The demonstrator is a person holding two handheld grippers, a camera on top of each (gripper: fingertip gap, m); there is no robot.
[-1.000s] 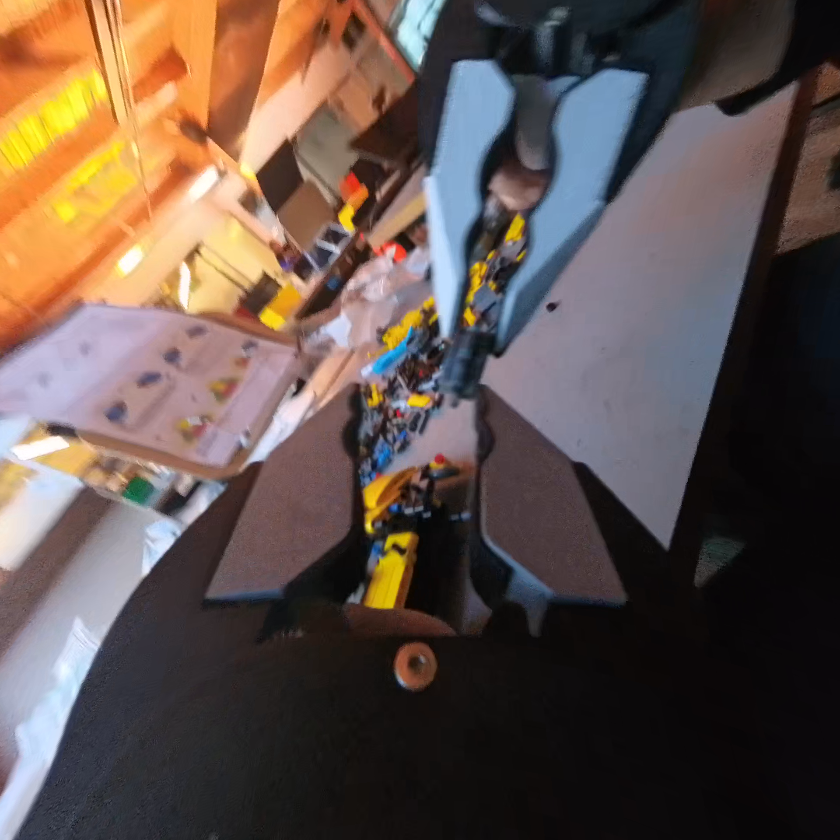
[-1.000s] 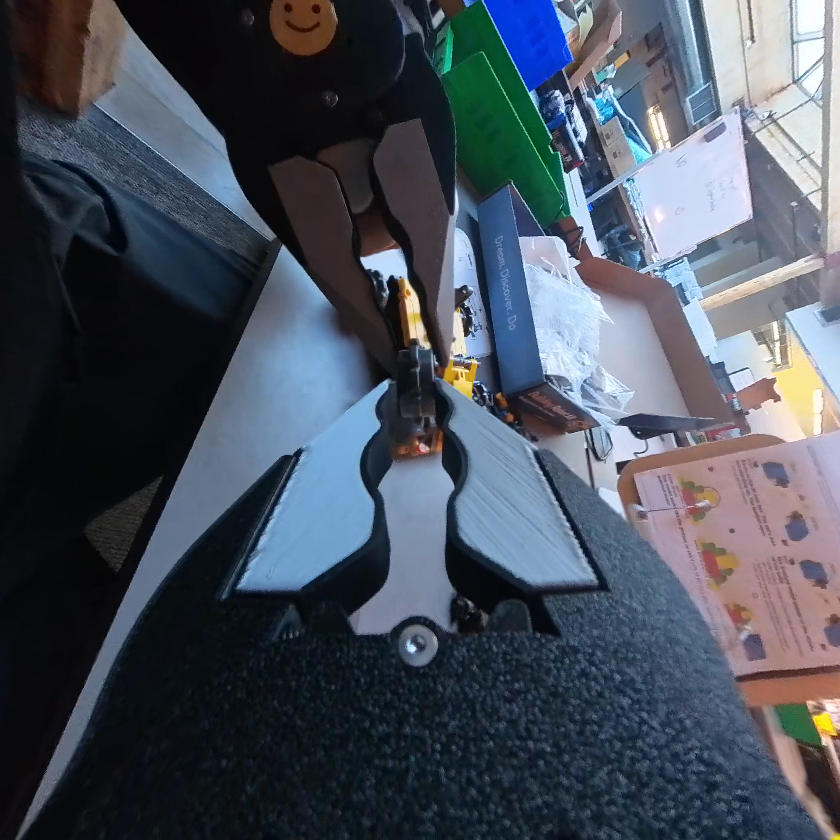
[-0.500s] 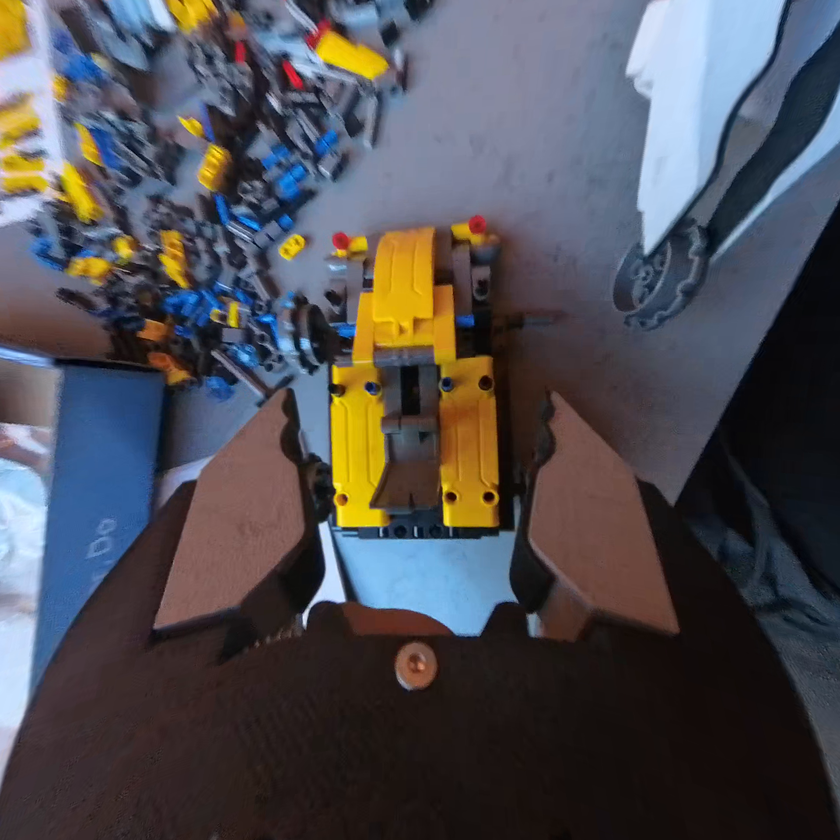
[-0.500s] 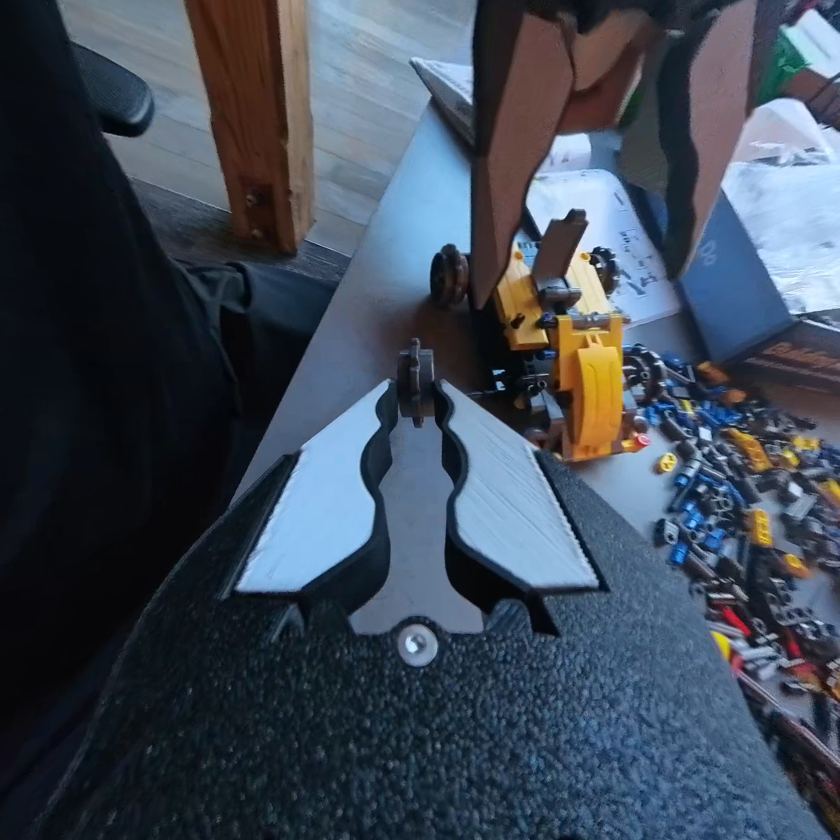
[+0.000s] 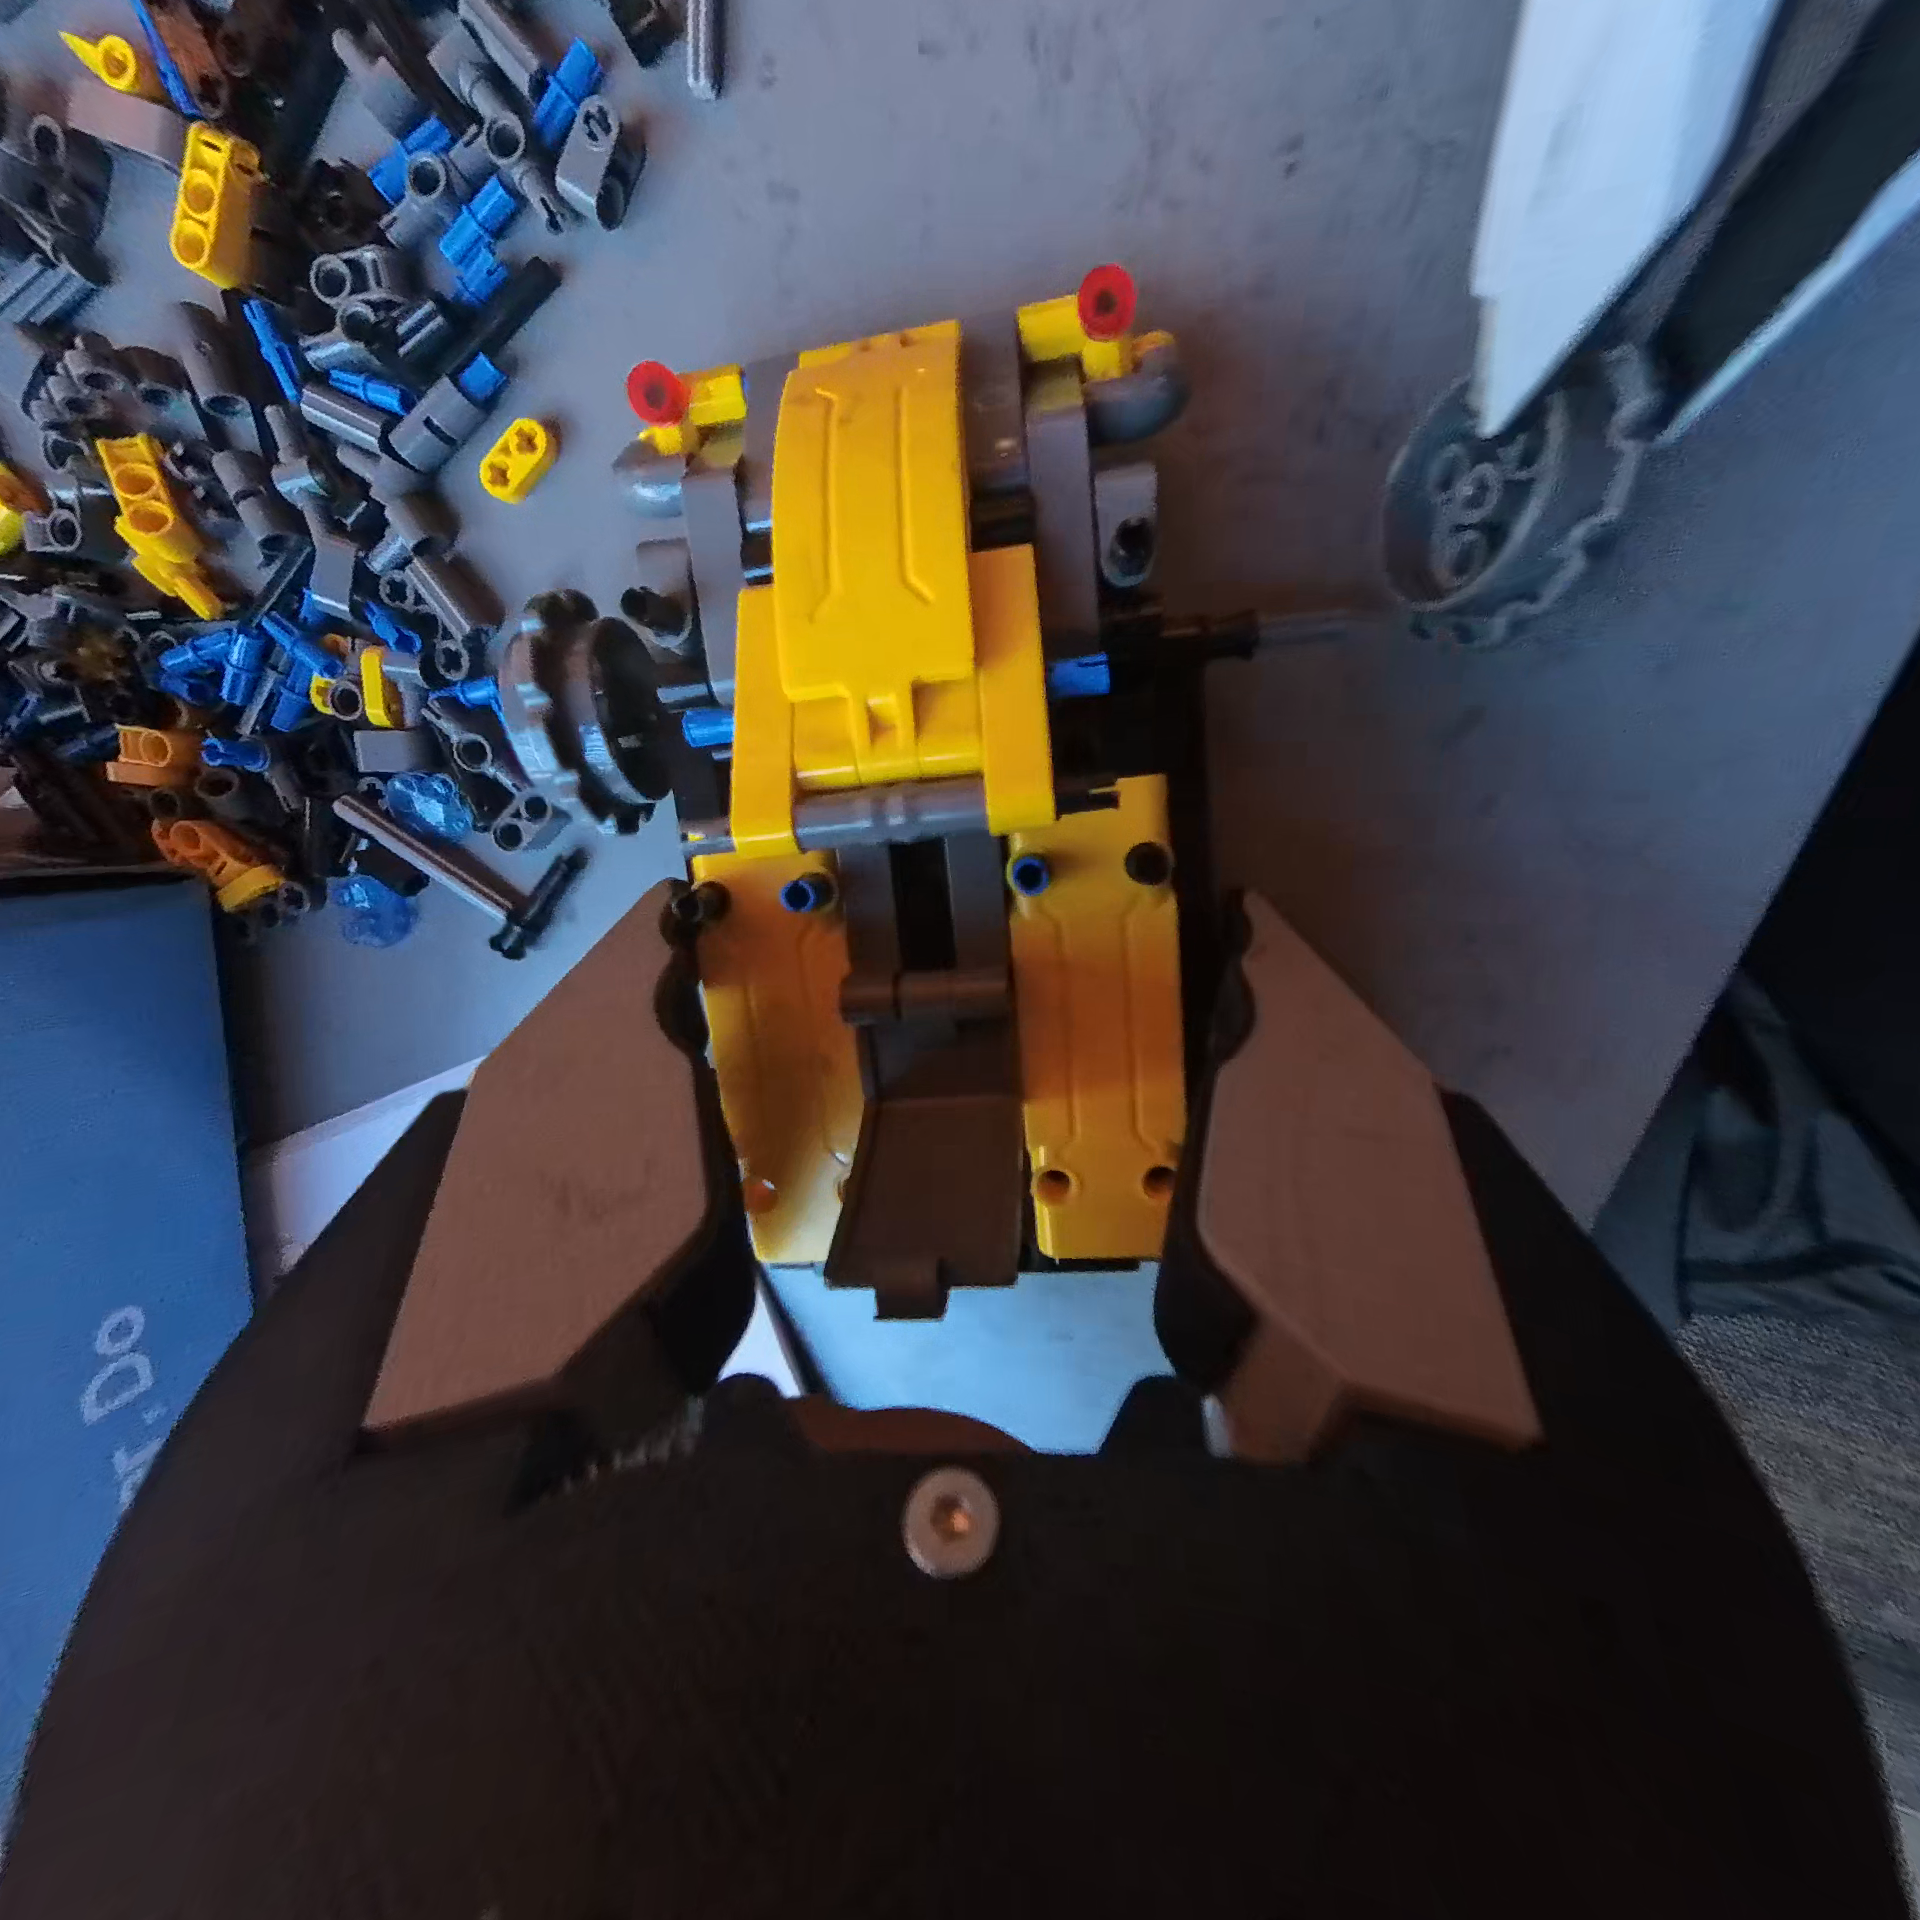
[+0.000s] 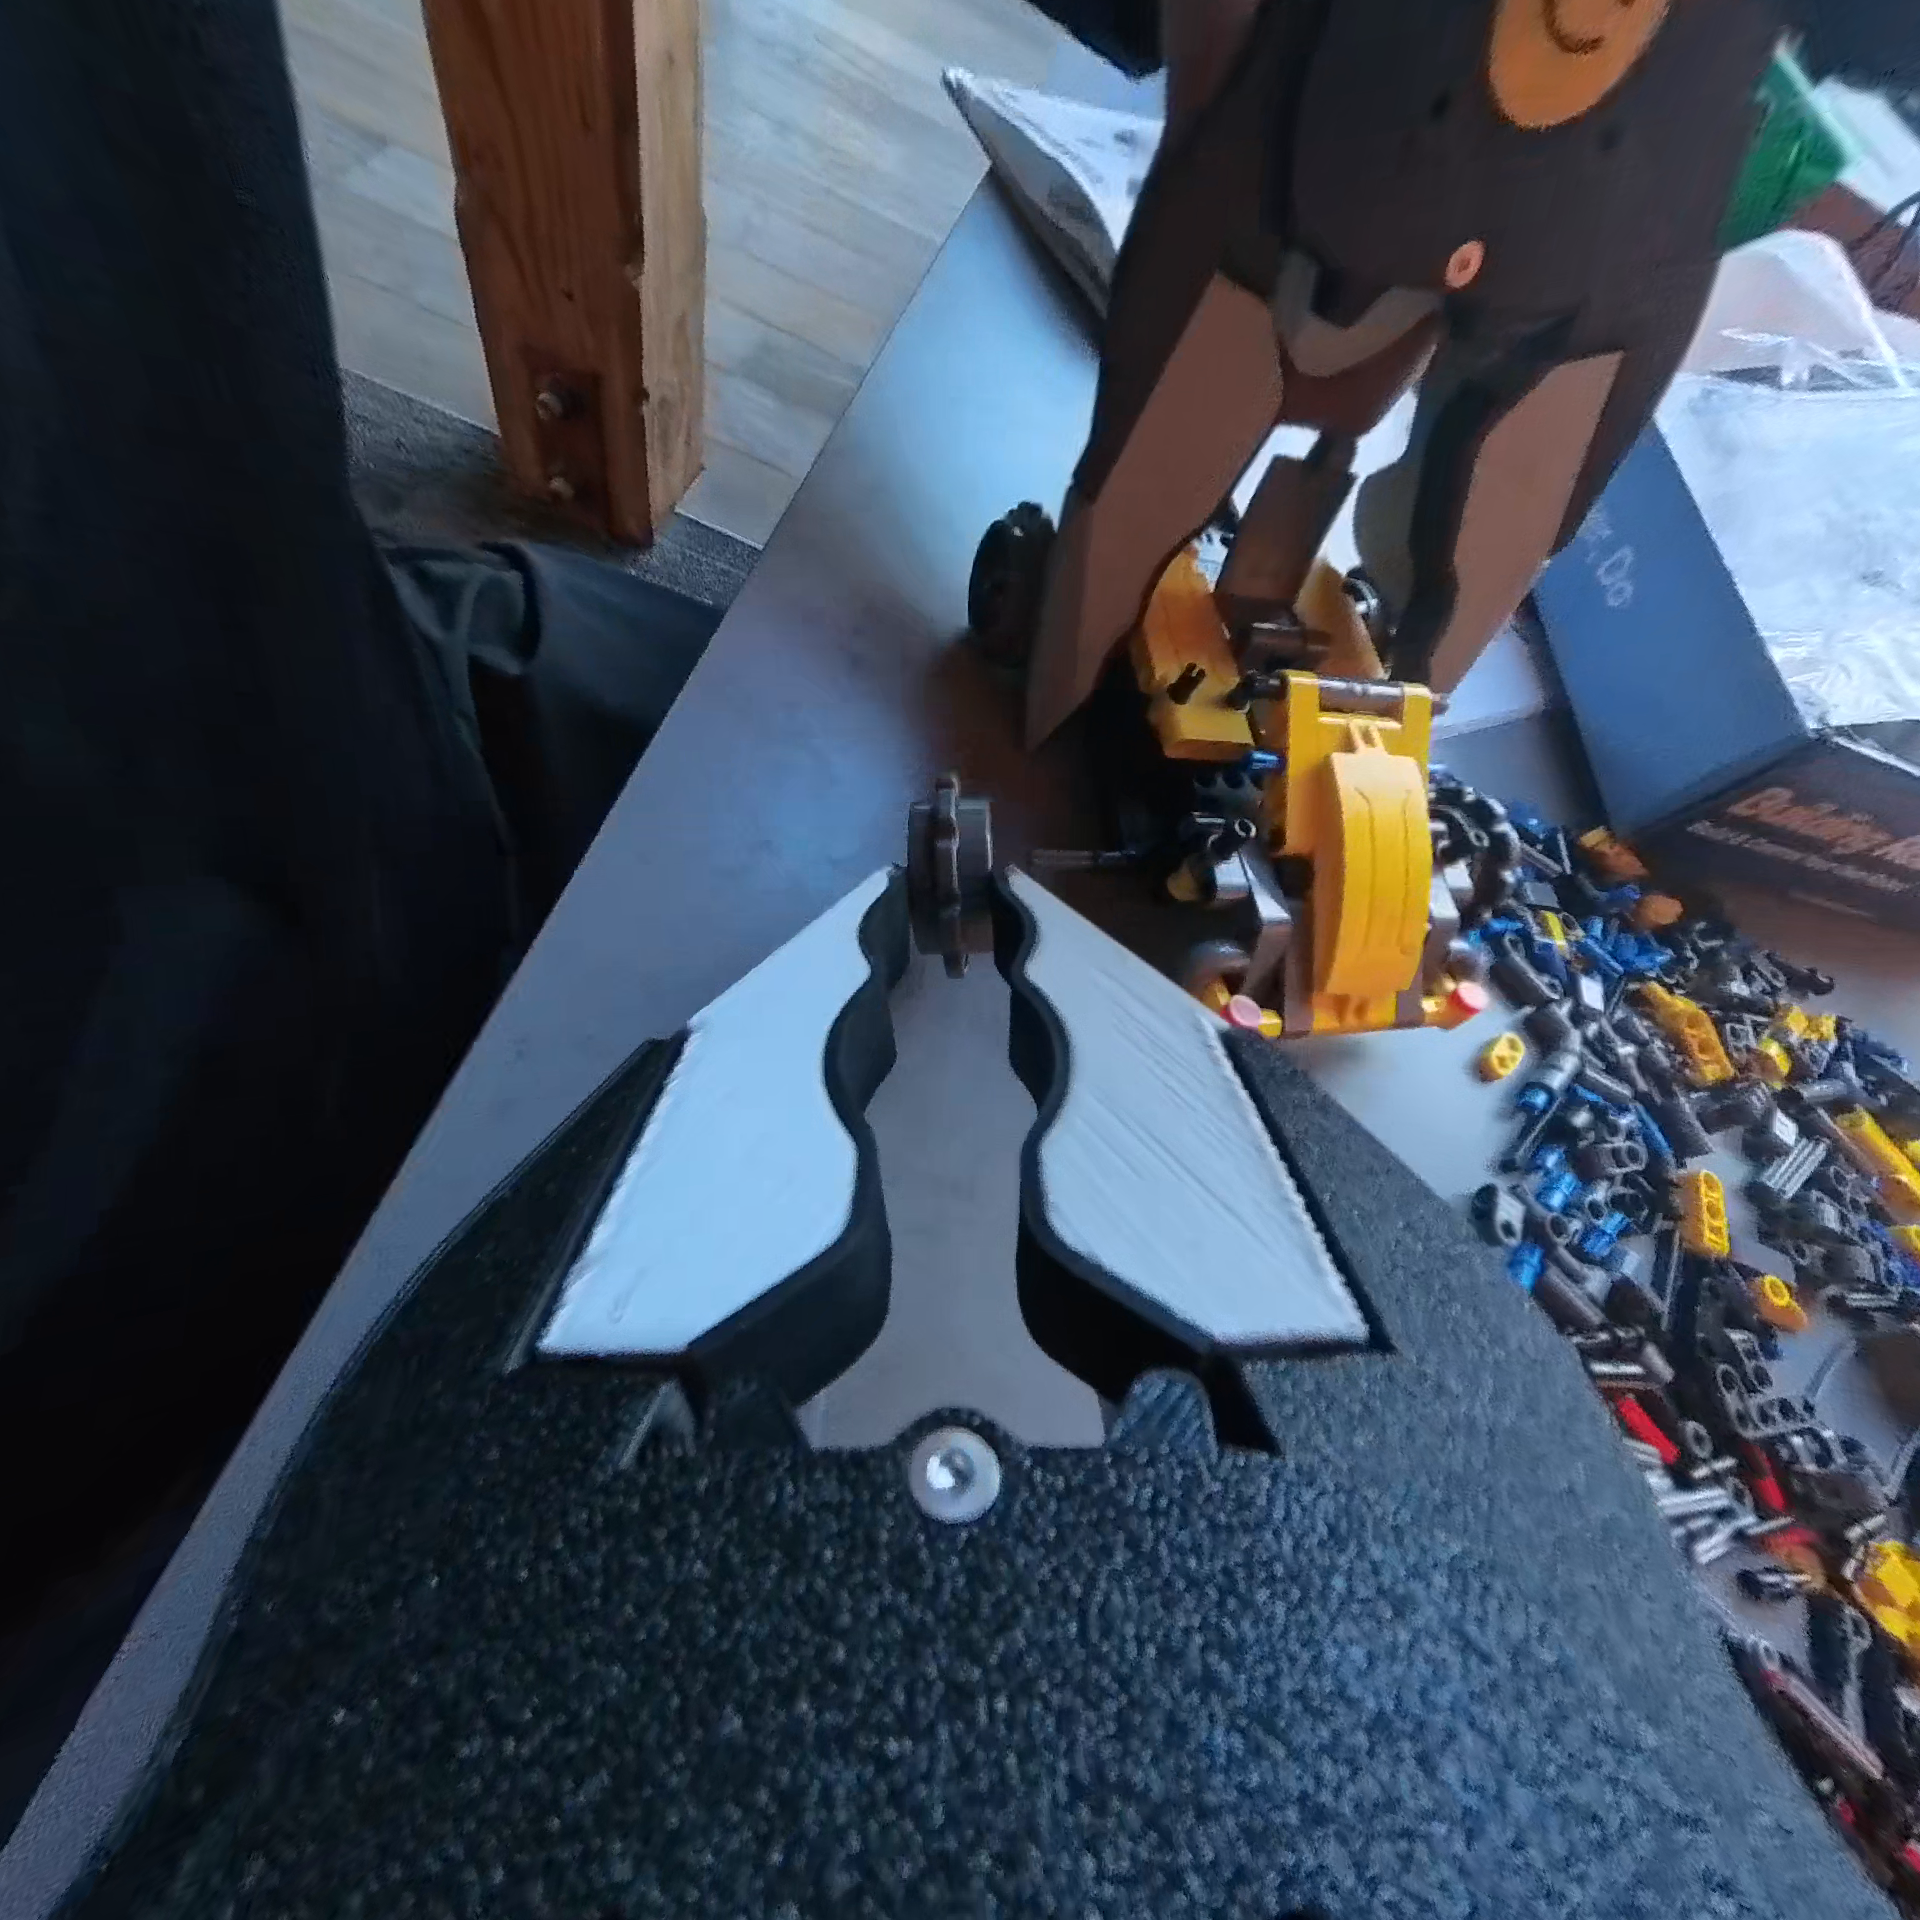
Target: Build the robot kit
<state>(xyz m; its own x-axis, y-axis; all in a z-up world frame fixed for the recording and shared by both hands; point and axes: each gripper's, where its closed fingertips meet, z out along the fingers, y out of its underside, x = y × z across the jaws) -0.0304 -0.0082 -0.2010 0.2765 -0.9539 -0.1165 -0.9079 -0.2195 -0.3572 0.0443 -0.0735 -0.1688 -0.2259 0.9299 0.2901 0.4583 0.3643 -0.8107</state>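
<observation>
A yellow and grey brick-built vehicle [image 5: 894,582] stands on the grey table [image 5: 1039,156]. My left gripper [image 5: 951,914] straddles its rear half, with the brown fingers [image 5: 561,1164] wide apart and against both sides. It also shows in the right wrist view [image 6: 1236,696], reaching down over the vehicle [image 6: 1351,831]. My right gripper [image 6: 948,894] is shut on a small dark grey toothed wheel [image 6: 943,862]. The wheel [image 5: 1496,509] sits just off the tip of a thin axle [image 5: 1299,623] that sticks out of the vehicle's side.
A pile of loose blue, grey, yellow and black pieces [image 5: 312,520] lies beside the vehicle, also seen in the right wrist view [image 6: 1662,1195]. A blue box [image 6: 1683,644], plastic bags [image 6: 1818,416] and a booklet [image 6: 1070,156] lie behind. The table edge [image 6: 623,831] and a wooden post [image 6: 571,260] are left.
A second ago my left gripper held the vehicle in the air against the wheel. The vehicle now stands on the table, and the left gripper has come lower around it. The wheel has neared the axle.
</observation>
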